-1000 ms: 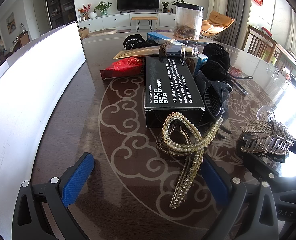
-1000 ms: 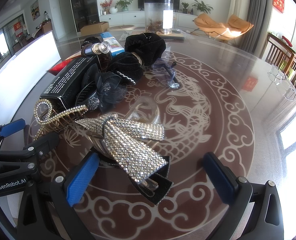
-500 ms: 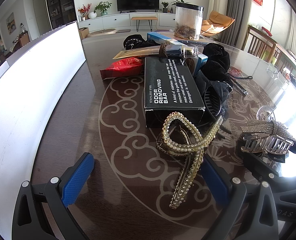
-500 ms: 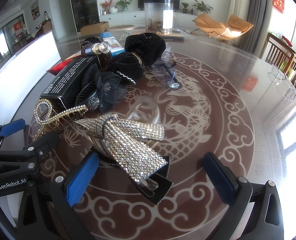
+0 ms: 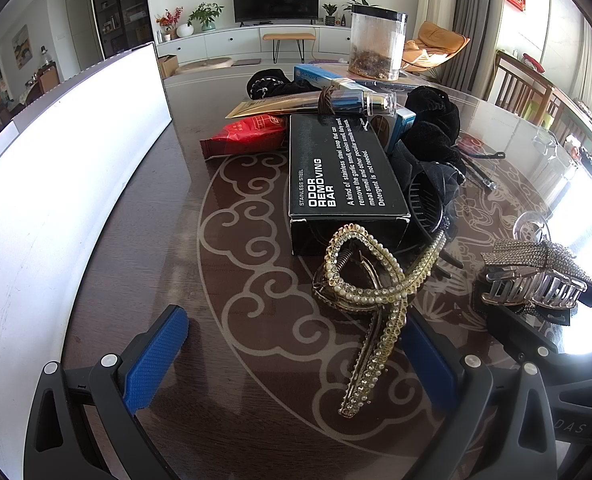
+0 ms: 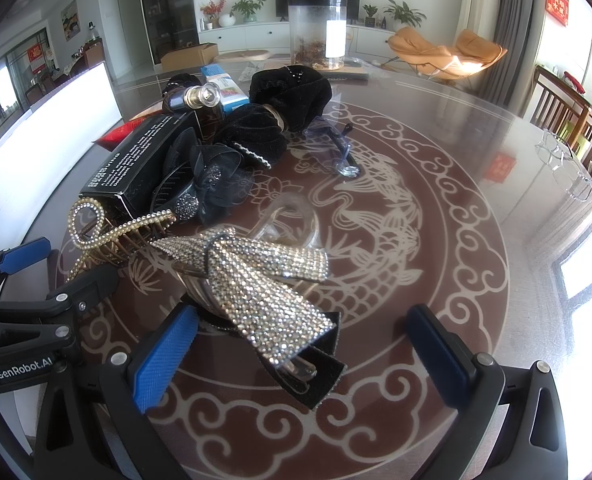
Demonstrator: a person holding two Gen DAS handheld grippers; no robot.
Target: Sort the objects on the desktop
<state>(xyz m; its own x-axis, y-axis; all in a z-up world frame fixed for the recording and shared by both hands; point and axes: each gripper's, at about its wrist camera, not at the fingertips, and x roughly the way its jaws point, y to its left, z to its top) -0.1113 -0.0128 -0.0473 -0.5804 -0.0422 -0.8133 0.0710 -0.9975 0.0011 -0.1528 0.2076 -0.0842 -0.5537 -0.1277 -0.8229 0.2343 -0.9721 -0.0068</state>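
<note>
My left gripper (image 5: 292, 354) is wide apart, and the pearl clip (image 5: 370, 300) lies on the table (image 5: 224, 184) between its fingers, close to the right one. Just ahead is the black box (image 5: 344, 168). My right gripper (image 6: 302, 348) is also apart, with the rhinestone bow clip (image 6: 252, 280) between its fingers, near the left one.

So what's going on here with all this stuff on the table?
A person is sorting a heap of hair accessories and small packages on a patterned table, using a hand-held gripper in each hand. Both are open and hold nothing. The left hand-held gripper has a pearl-studded gold hair clip between its fingers, in front of a black box. The right hand-held gripper sits around a rhinestone bow clip. Nothing is lifted yet.
</note>
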